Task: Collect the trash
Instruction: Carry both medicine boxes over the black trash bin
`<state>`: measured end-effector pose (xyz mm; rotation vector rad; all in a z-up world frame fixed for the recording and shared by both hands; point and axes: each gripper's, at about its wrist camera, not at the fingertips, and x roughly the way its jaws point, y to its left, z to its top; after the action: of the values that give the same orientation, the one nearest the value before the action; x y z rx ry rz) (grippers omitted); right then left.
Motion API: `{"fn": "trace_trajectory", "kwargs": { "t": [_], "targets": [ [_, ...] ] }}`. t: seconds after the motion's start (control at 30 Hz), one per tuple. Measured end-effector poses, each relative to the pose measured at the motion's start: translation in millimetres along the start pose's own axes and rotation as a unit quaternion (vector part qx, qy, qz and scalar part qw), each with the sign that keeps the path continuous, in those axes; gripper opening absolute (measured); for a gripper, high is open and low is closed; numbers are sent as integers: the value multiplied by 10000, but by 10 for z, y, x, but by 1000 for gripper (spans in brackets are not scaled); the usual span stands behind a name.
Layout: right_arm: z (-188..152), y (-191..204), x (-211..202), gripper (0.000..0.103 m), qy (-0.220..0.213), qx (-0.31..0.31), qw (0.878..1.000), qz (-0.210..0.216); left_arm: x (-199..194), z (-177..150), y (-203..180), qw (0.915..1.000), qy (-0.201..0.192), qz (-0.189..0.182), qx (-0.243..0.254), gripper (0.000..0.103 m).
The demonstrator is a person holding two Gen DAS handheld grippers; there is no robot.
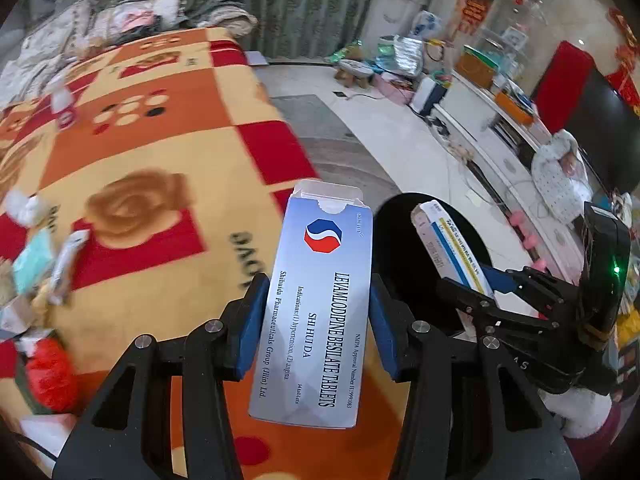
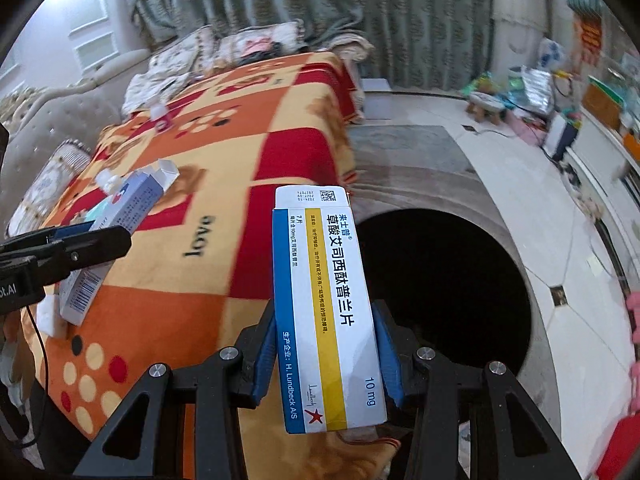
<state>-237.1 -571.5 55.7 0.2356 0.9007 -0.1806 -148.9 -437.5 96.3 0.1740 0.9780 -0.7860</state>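
Blue-padded left tongs [image 1: 316,312] clamped on silver tablet box [image 1: 316,300], right tongs [image 2: 326,356] clamped on white medicine box [image 2: 326,304]

Green curtains [image 2: 400,20], pale tiled floor [image 1: 400,140], orange-red checked blanket [image 2: 240,140]

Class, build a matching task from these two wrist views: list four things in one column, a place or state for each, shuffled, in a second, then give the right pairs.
Things
1. silver-blue tablet box
2. white box with yellow stripe
3. black bin
4. patterned blanket

Places or states
A. spread over the bed
B. gripped by the left gripper
C. on the floor beside the bed
D. gripped by the right gripper

Pairs: 1-B, 2-D, 3-C, 4-A
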Motion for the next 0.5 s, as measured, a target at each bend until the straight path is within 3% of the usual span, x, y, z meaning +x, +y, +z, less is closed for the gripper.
{"fn": "trace_trajectory", "kwargs": {
  "t": [0.5],
  "targets": [
    [-122, -603, 59, 43, 104, 635, 9977, -208, 596, 163, -443, 9988, 386, -271, 93, 47]
  ]
}}
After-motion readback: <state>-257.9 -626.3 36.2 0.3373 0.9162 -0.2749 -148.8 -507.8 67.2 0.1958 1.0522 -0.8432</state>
